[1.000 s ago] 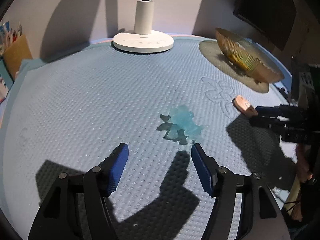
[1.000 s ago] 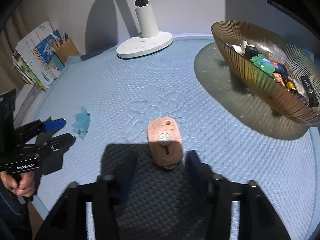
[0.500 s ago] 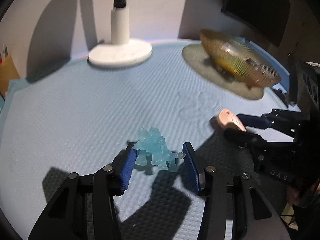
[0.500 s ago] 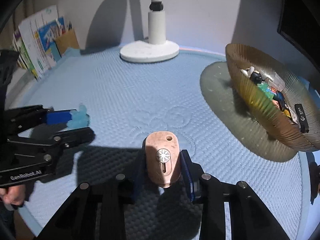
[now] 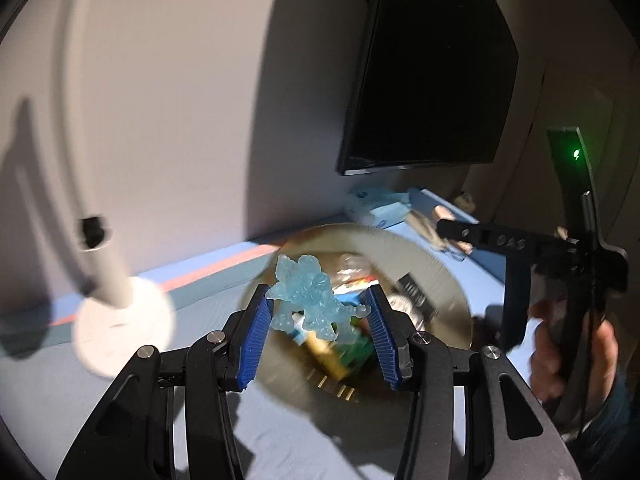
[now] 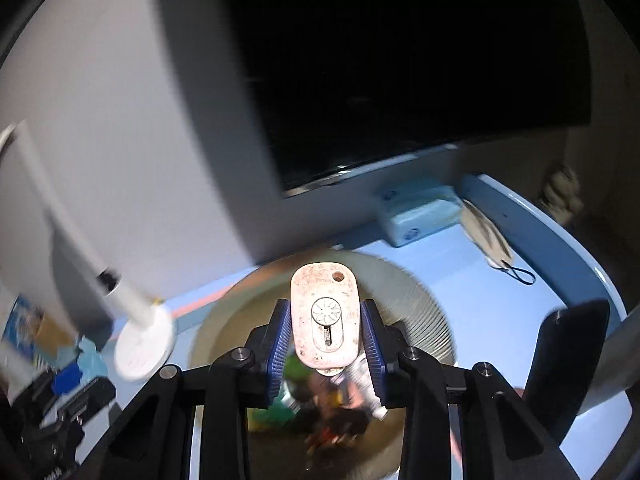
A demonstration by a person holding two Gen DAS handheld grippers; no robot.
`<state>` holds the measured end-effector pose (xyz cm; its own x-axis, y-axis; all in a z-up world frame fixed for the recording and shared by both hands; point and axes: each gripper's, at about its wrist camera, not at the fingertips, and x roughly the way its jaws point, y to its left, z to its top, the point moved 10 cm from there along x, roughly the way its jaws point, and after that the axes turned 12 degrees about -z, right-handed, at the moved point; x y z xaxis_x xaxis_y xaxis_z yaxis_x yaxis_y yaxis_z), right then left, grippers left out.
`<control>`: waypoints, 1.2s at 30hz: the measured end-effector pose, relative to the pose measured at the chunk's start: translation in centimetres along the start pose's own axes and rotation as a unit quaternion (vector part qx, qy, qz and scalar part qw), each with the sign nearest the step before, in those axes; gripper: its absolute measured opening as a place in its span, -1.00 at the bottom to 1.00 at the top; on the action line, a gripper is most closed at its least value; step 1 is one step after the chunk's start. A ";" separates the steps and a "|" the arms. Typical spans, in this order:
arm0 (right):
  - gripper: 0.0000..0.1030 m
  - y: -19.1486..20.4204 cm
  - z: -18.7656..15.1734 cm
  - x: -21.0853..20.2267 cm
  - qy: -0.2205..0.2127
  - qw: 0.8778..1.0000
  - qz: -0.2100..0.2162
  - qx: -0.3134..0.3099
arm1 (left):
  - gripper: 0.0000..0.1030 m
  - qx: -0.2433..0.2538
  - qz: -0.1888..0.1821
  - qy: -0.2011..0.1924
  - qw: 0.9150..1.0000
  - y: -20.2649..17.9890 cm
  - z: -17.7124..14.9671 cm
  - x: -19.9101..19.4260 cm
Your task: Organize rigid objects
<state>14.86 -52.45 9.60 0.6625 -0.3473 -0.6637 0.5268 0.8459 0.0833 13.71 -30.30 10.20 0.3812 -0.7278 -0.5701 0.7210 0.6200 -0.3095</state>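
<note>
My left gripper [image 5: 318,314] is shut on a translucent pale blue toy figure [image 5: 310,300] and holds it in the air above the amber ribbed glass bowl [image 5: 436,272]. My right gripper [image 6: 325,332] is shut on a flat pink oval piece with a white dial [image 6: 325,314] and holds it above the same bowl [image 6: 424,308]. Several small colourful objects lie inside the bowl in both views. The right gripper also shows at the right of the left wrist view [image 5: 452,232], with the pink piece in it.
A white lamp with a round base [image 5: 120,332] stands left of the bowl on the blue mat. A dark screen [image 6: 400,60] hangs on the wall behind. A light blue box [image 6: 420,210] and a face mask [image 6: 486,236] lie at the back right.
Both grippers closed on their objects on the mat, then lifted them and moved over the bowl. The views now blur from motion.
</note>
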 end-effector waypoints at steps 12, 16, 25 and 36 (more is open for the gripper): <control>-0.33 -3.8 -1.4 8.8 0.080 0.995 -0.053 -0.005 | -0.05 -0.057 -0.043 0.071 0.995 -0.2 -2.8 9.0; 0.10 -3.4 -1.2 7.7 0.072 0.997 -0.037 0.002 | 0.54 -0.071 -0.043 0.034 0.996 -0.2 -1.7 6.7; 0.19 1.4 -1.9 0.7 0.034 0.998 0.008 -0.044 | 0.54 -0.097 -0.001 -0.016 0.995 2.7 -1.9 -2.8; 0.74 11.0 -7.8 -8.9 0.048 0.988 0.131 -0.061 | 0.89 -0.148 0.059 -0.109 0.981 7.3 -6.5 -18.0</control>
<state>10.60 -36.92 10.59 0.7117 -0.0748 -0.6984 0.2716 0.9463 0.1754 8.30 -10.78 13.23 0.5898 -0.6709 -0.4495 0.4766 0.7385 -0.4769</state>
